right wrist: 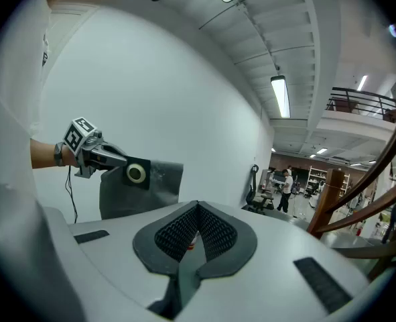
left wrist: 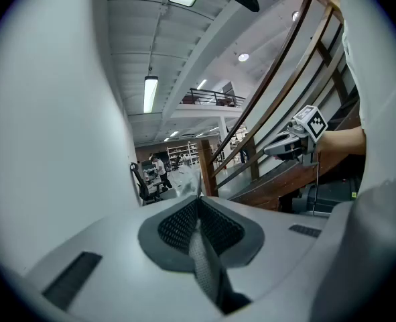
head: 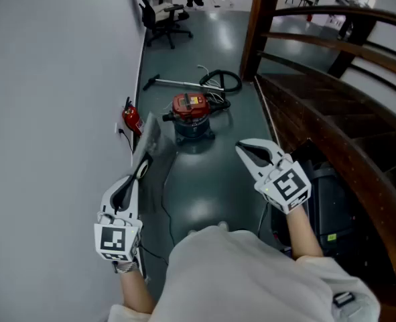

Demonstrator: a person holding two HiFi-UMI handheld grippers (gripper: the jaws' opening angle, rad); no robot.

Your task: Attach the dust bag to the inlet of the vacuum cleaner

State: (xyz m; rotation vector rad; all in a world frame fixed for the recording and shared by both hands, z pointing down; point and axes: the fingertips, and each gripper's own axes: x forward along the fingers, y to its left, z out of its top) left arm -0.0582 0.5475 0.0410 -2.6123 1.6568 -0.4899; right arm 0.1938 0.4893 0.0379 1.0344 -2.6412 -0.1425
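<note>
- Left hand-held gripper [head: 142, 169] — forearm stretched forward close beside the white wall [head: 50, 113], tipped slightly down. Jaws clamped on the dust bag [head: 149, 145] at its dark collar with the round opening; the grey bag hangs beyond the tips.
- Right hand-held gripper [head: 242, 149] — arm out forward with the same slight downward tilt, beside the wooden staircase [head: 318, 126]. Jaws together, nothing between them.
- Vacuum cleaner [head: 191, 116] — red-topped, upright on the floor [head: 204, 186], ahead of both grippers and well apart from the bag. Its hose [head: 221, 80] is coiled behind it.

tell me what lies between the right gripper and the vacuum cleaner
Only bare floor, seen in the head view: nothing sits between the right gripper and the vacuum cleaner.
</note>
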